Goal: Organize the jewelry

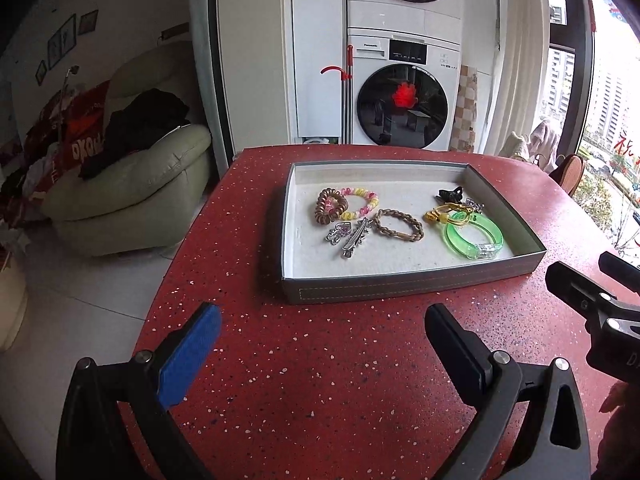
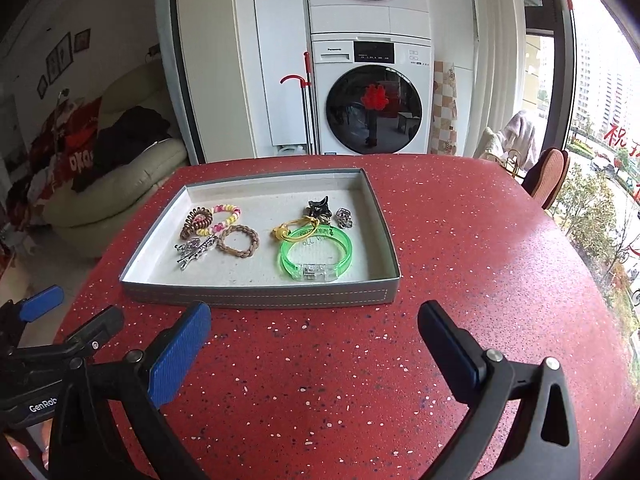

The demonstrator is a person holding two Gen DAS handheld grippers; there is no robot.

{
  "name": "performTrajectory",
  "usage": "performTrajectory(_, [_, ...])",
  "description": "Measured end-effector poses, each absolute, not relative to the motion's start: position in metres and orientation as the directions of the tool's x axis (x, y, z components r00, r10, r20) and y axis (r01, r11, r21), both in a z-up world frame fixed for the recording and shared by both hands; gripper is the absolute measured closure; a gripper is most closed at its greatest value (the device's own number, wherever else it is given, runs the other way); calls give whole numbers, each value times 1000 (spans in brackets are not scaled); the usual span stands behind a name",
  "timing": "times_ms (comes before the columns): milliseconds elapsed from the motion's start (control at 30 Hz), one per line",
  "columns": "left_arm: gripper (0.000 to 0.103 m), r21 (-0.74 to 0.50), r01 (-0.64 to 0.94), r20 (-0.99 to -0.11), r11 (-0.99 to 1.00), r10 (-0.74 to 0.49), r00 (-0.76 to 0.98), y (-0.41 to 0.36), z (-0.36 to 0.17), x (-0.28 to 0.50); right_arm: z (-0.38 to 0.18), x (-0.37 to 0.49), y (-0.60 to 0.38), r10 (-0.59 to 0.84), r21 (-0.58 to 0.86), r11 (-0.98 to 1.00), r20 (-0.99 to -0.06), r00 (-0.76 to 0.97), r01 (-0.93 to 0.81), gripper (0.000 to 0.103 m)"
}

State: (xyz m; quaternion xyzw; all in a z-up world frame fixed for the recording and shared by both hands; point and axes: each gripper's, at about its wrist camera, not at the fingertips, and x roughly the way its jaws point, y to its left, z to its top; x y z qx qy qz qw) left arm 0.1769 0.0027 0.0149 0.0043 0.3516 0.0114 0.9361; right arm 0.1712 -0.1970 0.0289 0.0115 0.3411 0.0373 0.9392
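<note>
Red speckled table (image 1: 320,360) bearing a grey tray (image 1: 400,288) at its far centre. Left gripper (image 1: 320,332) and right gripper (image 2: 314,328), near the tray: jaws spread wide, empty, touching nothing. Green bangle (image 2: 316,254) lies at the tray's right; braided band (image 2: 238,242) left of it.
</note>
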Motion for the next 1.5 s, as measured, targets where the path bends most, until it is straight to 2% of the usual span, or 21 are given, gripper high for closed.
performTrajectory(133, [0,28,-39,-627,999,48,778,4,15,167,31,165,-194,69,28,997,-622,780,-66,0])
performTrajectory(667, [0,27,-47,-606,999,54,793,2,16,159,37,152,-196,40,6,999,-579,815,-45,0])
performTrajectory(1500, [0,30,-47,-599,998,56,799,1,20,156,39,153,-198,48,19,999,-574,818,-45,0])
